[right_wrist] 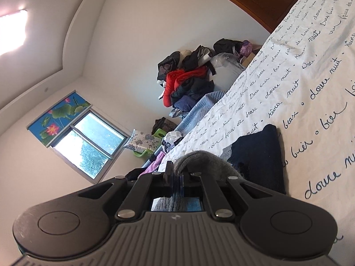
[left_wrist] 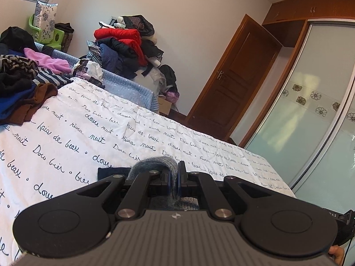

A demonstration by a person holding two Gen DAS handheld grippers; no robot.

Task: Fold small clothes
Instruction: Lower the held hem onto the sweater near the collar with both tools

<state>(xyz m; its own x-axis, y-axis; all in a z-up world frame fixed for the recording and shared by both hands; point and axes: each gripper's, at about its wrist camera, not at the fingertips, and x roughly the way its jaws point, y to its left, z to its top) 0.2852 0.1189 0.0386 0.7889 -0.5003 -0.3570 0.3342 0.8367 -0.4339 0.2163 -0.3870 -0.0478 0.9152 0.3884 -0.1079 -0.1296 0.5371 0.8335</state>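
Observation:
A small grey knit garment [left_wrist: 155, 166] with a dark navy part [left_wrist: 111, 173] lies on the white bedsheet with black script [left_wrist: 77, 133]. My left gripper [left_wrist: 175, 177] is shut on a fold of the grey knit, which bulges over the fingers. My right gripper [right_wrist: 176, 177] is tilted sideways and is shut on the grey knit [right_wrist: 204, 161] too. The navy part [right_wrist: 257, 155] lies flat on the sheet [right_wrist: 310, 77] beside it. The rest of the garment is hidden under both grippers.
A heap of unfolded clothes [left_wrist: 20, 84] lies on the bed's far left. A tall pile of jackets [left_wrist: 126, 46] stands beyond the bed by the wall. A wooden door [left_wrist: 230, 84] and sliding wardrobe doors [left_wrist: 310, 110] are at the right.

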